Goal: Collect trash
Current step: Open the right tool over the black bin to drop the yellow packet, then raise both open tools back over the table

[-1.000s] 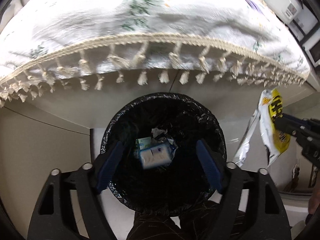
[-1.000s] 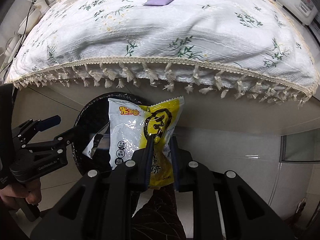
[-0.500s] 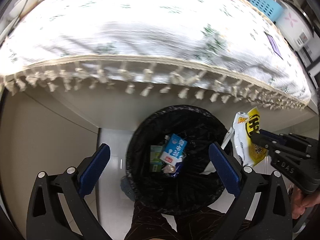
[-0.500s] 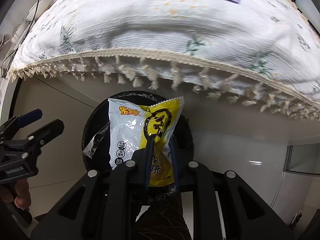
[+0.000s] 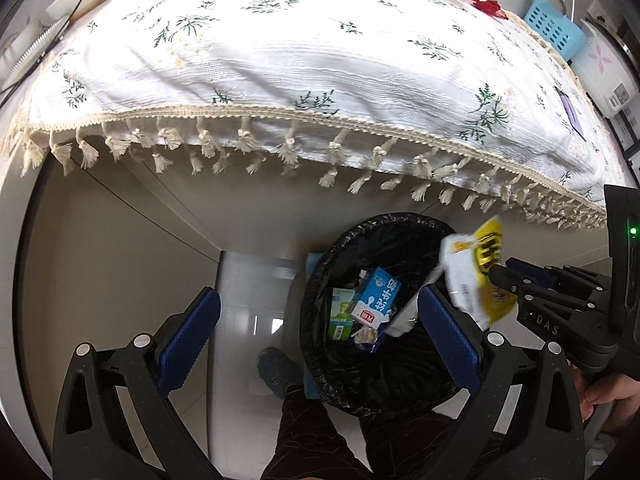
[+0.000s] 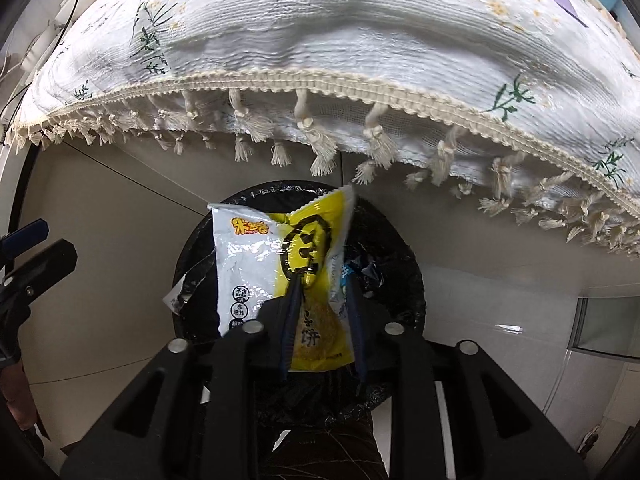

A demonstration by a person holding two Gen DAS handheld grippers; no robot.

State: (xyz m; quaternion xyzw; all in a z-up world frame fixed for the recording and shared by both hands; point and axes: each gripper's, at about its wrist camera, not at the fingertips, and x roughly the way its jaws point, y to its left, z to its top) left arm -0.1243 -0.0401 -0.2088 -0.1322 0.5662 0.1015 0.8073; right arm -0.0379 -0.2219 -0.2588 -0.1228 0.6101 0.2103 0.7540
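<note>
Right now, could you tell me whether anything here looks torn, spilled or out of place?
The yellow-and-white snack wrapper between the right hand-held gripper's just-parting fingers is torn open along its left edge, a ragged flap hanging. Nothing looks spilled around the black-lined trash bin.

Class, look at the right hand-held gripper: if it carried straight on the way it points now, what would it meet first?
Probably the yellow-and-white snack wrapper between the fingers of the right hand-held gripper, whose jaws have just been opening. Beyond it lies the open, black-lined trash bin; depth is hard to judge.
</note>
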